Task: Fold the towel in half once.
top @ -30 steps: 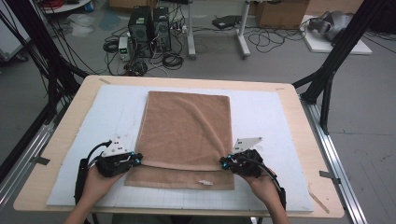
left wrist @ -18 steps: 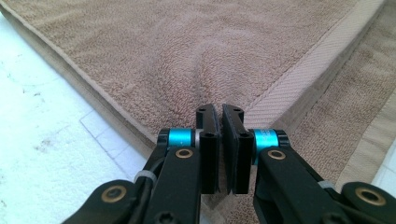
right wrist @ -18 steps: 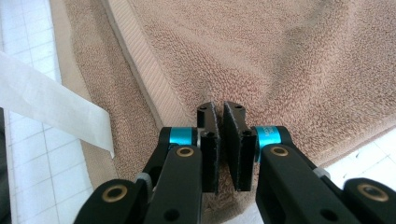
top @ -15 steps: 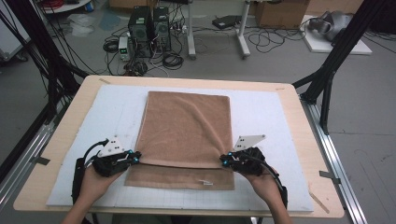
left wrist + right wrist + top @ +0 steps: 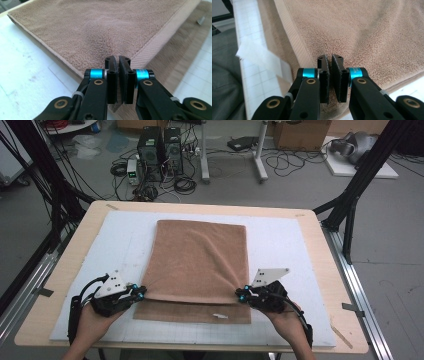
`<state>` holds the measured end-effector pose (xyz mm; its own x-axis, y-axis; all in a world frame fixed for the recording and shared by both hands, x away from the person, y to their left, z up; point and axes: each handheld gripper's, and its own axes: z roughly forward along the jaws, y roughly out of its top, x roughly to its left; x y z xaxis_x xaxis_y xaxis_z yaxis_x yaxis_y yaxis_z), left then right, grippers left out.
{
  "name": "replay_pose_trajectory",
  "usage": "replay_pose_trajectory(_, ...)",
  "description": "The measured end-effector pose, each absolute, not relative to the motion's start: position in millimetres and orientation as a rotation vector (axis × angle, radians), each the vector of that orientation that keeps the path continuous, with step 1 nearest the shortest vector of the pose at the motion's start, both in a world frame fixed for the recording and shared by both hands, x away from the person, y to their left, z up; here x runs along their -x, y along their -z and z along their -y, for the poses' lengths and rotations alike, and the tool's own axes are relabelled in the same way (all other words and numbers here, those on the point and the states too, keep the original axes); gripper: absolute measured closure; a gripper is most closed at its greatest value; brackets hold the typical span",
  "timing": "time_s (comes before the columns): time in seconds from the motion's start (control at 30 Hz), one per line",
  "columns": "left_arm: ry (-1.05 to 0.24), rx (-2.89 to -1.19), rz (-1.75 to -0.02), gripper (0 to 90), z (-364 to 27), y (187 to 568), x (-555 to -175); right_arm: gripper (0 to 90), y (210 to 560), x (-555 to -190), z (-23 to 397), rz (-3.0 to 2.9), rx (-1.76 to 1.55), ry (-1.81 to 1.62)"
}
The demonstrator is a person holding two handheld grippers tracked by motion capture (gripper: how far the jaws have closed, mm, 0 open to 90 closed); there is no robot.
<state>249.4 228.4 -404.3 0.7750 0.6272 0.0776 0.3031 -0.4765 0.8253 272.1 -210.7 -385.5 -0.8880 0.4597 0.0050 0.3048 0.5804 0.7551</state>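
Note:
A brown towel point(image 5: 200, 260) lies on the white mat point(image 5: 285, 245), with its upper layer folded over a lower one that sticks out at the near edge. My left gripper point(image 5: 141, 293) is shut on the upper layer's near-left corner. My right gripper point(image 5: 241, 295) is shut on the near-right corner. In the left gripper view the jaws point(image 5: 118, 61) pinch the hemmed corner of the towel point(image 5: 100, 27). In the right gripper view the jaws point(image 5: 329, 60) clamp terry cloth point(image 5: 367, 30) beside the hem. A small white label point(image 5: 219, 316) lies on the lower layer.
The mat covers most of the wooden table point(image 5: 310, 215). Black frame posts point(image 5: 350, 200) stand at the table's right and left sides. Computers and cables point(image 5: 160, 150) sit on the floor beyond the far edge.
Both grippers have risen a little with the towel's near corners in them. The far part of the towel has stayed put.

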Motion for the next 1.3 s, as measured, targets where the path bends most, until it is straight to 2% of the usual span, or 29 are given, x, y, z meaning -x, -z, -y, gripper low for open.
replay_pose_trajectory(0.67,-0.452,-2.109,-0.674,84.6,-227,421,-223,83.7,404,-250,214,-2.667,-0.648,-1.172)
replay_pose_trajectory(0.73,-0.449,-2.109,-0.691,77.9,-228,422,-222,76.7,405,-250,214,-2.676,-0.655,-1.174)
replay_pose_trajectory(0.77,-0.461,-2.103,-0.704,68.9,-229,422,-222,71.7,405,-250,215,-2.665,-0.67,-1.178)
replay_pose_trajectory(0.8,-0.459,-2.093,-0.707,63.4,-231,421,-222,71.7,404,-250,217,-2.654,-0.682,-1.199)
replay_pose_trajectory(1.0,-0.452,-2.094,-0.71,63.2,-229,422,-227,70.9,406,-250,217,-2.659,-0.683,-1.205)
replay_pose_trajectory(1.13,-0.438,-2.134,-0.714,70.3,-223,434,-232,70.8,418,-252,211,-2.693,-0.683,-1.174)
replay_pose_trajectory(1.3,-0.407,-2.158,-0.738,72.3,-227,444,-237,72.1,433,-254,210,-2.734,-0.692,-1.109)
